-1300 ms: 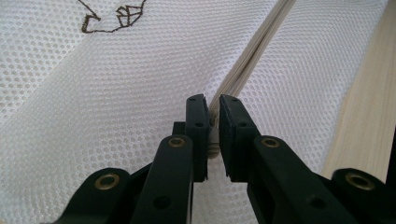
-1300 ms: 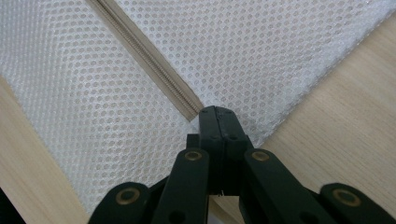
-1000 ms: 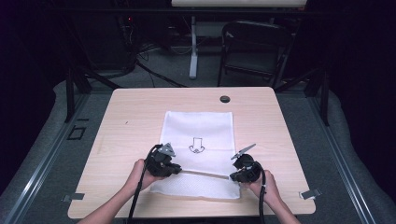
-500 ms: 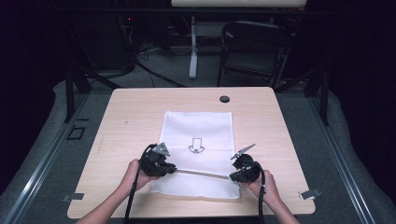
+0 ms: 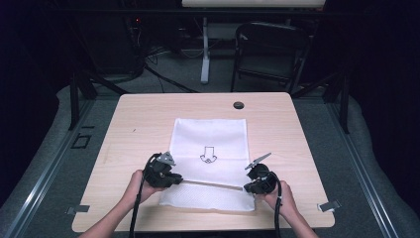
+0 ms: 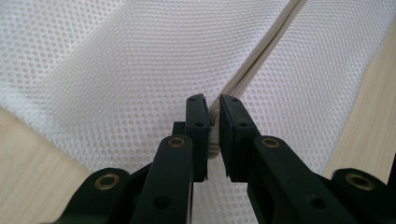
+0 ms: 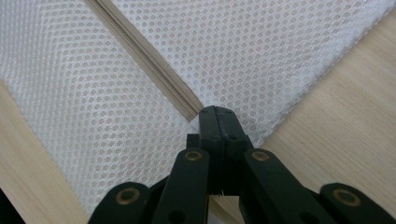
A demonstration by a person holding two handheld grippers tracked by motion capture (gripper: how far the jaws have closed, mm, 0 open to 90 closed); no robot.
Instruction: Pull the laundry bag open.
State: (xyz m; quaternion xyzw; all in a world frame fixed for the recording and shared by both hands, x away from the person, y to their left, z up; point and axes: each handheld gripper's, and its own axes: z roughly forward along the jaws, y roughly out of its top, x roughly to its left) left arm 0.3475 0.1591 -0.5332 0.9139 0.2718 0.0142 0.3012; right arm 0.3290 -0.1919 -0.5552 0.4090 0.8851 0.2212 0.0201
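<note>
At the near half of the desk [image 5: 148,114], I hold a white mesh laundry bag [image 5: 210,139] flat, its beige zipper [image 5: 213,184] running from 9 o'clock to 3 o'clock between my two hands. My left gripper [image 6: 212,109] has its fingers [image 6: 197,121] nearly closed on the zipper's end, the beige tape pinched in the narrow slot between them. My right gripper [image 7: 217,119] is fully closed, its fingers [image 7: 208,123] clamped at the bag's corner where the zipper ends, toward 3 o'clock. In the high view my left gripper [image 5: 161,173] and right gripper [image 5: 260,181] sit at either end of the line. The printed arrow mark [image 5: 208,154] lies toward 12 o'clock of the zipper. To do this well, I judge the right grip should anchor the corner firmly while the left draws straight along the zipper, low and level, so the mesh stays taut and doesn't bunch or snag.
</note>
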